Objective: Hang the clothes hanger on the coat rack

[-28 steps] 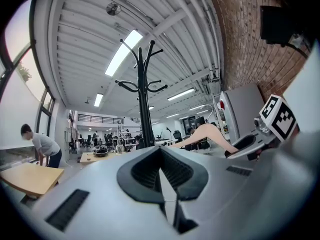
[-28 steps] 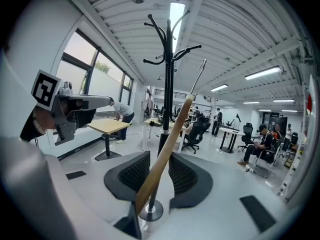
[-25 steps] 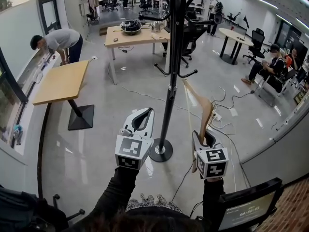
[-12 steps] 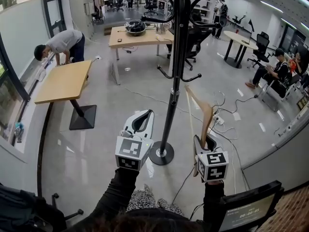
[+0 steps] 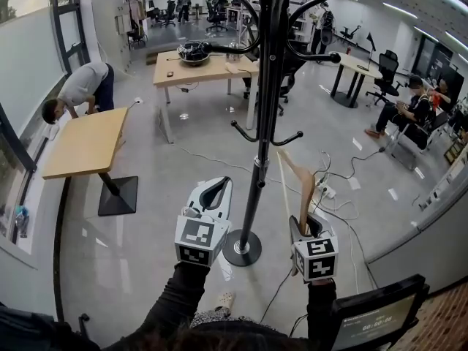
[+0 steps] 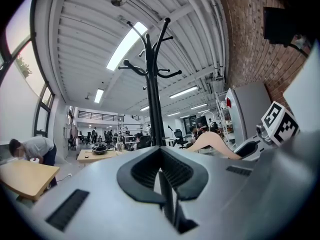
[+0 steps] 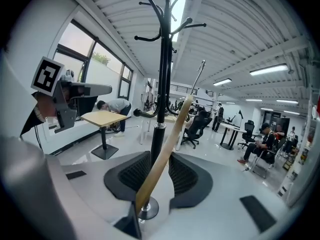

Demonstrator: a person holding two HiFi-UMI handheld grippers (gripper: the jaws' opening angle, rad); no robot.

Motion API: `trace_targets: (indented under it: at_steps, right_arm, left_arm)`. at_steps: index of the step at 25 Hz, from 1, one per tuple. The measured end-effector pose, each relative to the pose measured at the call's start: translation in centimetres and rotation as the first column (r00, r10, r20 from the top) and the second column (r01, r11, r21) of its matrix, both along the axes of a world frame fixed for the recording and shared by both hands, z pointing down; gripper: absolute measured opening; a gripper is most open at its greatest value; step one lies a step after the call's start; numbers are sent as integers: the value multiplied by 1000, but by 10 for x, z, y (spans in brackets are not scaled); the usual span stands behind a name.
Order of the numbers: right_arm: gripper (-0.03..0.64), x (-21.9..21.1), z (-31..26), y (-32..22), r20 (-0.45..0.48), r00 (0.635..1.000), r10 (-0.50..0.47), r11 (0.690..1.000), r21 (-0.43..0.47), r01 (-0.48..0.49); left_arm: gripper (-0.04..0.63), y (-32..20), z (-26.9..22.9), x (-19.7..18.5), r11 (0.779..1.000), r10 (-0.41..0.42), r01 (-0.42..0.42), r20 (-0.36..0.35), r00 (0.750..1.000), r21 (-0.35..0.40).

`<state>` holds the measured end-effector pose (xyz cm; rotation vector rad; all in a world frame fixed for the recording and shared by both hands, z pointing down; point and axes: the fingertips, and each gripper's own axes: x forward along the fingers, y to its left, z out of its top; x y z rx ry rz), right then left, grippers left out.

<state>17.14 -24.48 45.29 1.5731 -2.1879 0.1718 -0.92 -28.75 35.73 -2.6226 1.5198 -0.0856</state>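
Clothes hanger [image 5: 302,189] stands upright in our right gripper [image 5: 308,229], just right of the coat rack [image 5: 257,168] and well below its pegs. Our left gripper [image 5: 210,196] idles beside it. Left gripper view: jaws pressed together, nothing between. Right gripper view: jaws pinch the hanger's wooden arm, wire hook [image 7: 198,76] pointing up, ready for lifting, we reckon.

The left claw [image 5: 217,186] and right claw [image 5: 308,227] are pale grey plastic shells lined with black ribbed pads [image 6: 142,172]. Each carries a white cube [image 5: 196,241] printed with black square markers. Both arms wear black long sleeves [image 5: 175,292], and one pale shoe [image 5: 225,299] shows below.
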Motion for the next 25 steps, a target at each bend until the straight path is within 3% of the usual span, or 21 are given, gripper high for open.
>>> trace_targets:
  at_steps: [12,25]
  right_arm:
    - [126,-6,22,-61,-15,1000,10,999,-32,-11]
    - [126,-22,49,-106,-75,997,-22,996,-90,15]
  left_arm:
    - [6,-61,23,5,999,33,-34,-14,999,-39]
    - [6,-91,30,-5,997,43,-45,-32,999,-66]
